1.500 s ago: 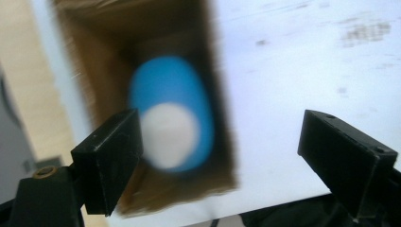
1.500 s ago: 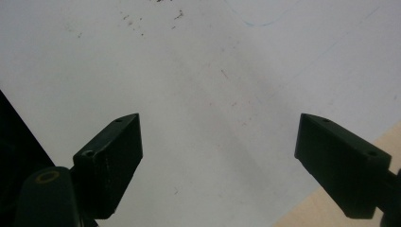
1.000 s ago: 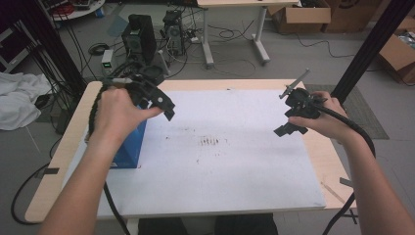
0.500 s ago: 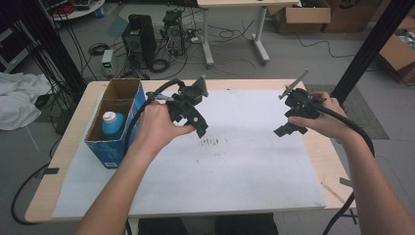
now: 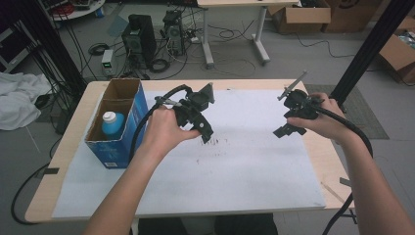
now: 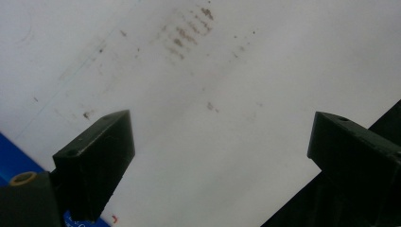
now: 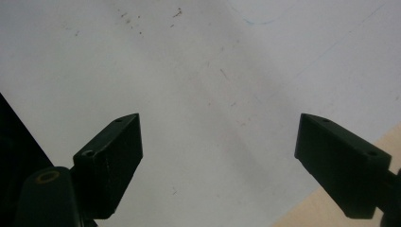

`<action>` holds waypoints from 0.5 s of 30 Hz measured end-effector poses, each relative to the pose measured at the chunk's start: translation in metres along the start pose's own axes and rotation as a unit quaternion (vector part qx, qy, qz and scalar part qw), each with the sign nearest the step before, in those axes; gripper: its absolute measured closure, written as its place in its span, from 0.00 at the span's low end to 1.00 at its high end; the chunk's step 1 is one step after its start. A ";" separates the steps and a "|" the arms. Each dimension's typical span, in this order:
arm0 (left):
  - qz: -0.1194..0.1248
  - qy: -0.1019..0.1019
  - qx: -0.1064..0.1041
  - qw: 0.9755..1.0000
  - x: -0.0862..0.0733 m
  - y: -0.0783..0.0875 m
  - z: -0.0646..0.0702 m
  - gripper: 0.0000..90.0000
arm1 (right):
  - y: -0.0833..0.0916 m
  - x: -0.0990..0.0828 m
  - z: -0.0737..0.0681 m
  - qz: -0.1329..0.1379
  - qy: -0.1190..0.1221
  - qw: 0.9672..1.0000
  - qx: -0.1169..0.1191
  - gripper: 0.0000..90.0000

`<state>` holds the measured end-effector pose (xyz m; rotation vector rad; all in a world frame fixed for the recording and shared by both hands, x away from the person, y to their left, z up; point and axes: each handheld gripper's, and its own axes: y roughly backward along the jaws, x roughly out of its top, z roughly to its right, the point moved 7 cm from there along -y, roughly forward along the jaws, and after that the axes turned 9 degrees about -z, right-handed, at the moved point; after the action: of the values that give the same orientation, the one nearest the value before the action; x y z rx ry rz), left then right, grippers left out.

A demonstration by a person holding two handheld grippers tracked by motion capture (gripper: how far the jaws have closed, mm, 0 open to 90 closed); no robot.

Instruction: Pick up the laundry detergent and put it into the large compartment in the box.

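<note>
Now we hold both grippers above the white sheet (image 5: pixel 244 171).
Our left gripper (image 6: pixel 220 146) and right gripper (image 7: pixel 220 151) gape wide, gripping nothing.

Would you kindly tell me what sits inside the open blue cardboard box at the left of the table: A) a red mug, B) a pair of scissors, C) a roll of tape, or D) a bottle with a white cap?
D: the high view shows a blue bottle with a white cap standing inside the blue cardboard box.
</note>
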<state>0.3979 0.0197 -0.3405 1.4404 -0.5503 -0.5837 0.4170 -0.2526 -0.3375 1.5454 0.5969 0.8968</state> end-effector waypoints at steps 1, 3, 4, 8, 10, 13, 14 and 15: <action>-0.001 0.001 0.000 1.000 0.000 0.000 -0.001 0.10 | 0.000 0.000 0.000 0.000 -0.001 1.000 0.000 0.17; -0.004 0.004 0.000 1.000 -0.001 -0.001 -0.002 0.10 | 0.000 0.000 0.000 0.001 0.000 1.000 0.000 0.17; -0.003 0.005 0.001 1.000 0.000 -0.001 -0.002 0.09 | 0.000 0.000 -0.001 0.002 -0.001 1.000 0.002 0.17; -0.001 0.004 -0.001 1.000 0.000 -0.001 -0.001 0.09 | -0.001 0.000 -0.001 0.000 0.000 1.000 0.002 0.18; -0.001 0.004 0.003 1.000 0.000 0.000 -0.002 0.08 | -0.001 0.000 -0.001 0.000 -0.001 1.000 0.002 0.18; -0.001 0.004 0.002 1.000 0.000 -0.001 -0.002 0.08 | -0.001 -0.001 -0.001 0.000 0.000 1.000 0.002 0.18; 0.000 0.004 0.003 1.000 0.000 -0.001 -0.002 0.08 | -0.001 -0.001 -0.001 0.000 0.000 1.000 0.002 0.18; -0.002 0.003 0.000 1.000 0.000 -0.001 -0.001 0.08 | -0.002 -0.001 -0.002 0.000 0.000 1.000 0.002 0.18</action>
<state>0.3991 0.0205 -0.3412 1.4432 -0.5418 -0.5822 0.4153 -0.2524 -0.3393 1.5485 0.5989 0.8951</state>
